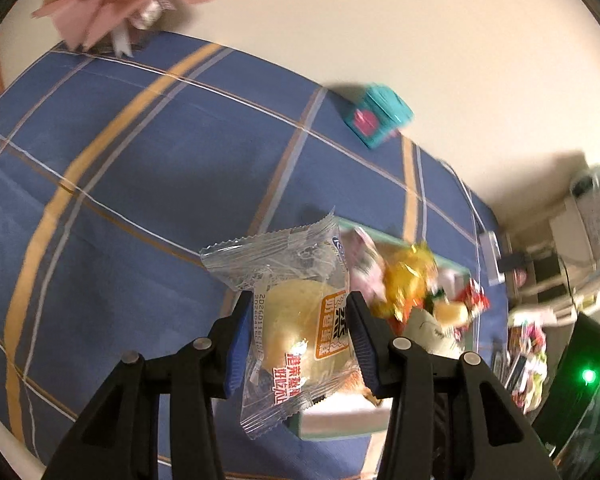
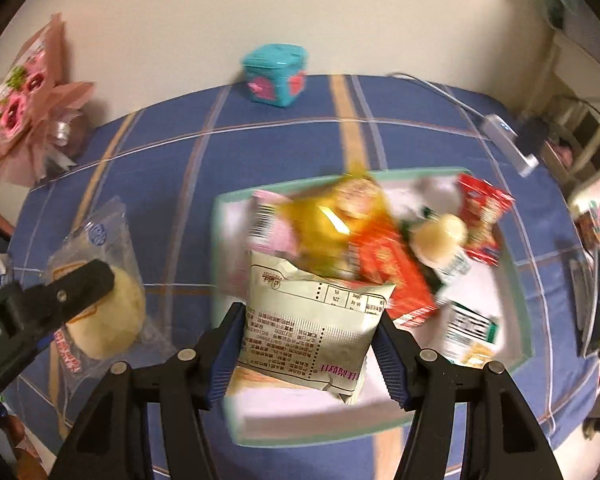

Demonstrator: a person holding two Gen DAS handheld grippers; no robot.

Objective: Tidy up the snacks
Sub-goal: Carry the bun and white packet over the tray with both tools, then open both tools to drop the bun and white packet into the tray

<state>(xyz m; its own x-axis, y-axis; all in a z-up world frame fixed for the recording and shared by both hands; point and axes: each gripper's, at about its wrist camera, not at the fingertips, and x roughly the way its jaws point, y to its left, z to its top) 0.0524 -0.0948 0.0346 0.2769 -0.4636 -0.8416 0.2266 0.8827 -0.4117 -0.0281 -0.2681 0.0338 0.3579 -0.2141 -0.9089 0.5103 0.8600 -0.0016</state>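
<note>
My left gripper is shut on a clear-wrapped round yellow cake, held above the blue checked tablecloth. The same cake and the left gripper's black finger show at the left of the right wrist view. My right gripper is shut on a white snack packet with printed text, held over the near end of the white box with a mint rim. That box holds several mixed snacks: a yellow foil pack, an orange pack, a red pack.
A teal cube box with pink patches stands at the table's far edge by the wall. A pink paper bouquet lies at the far left. A white power strip and cable sit at the far right, with clutter beyond the right edge.
</note>
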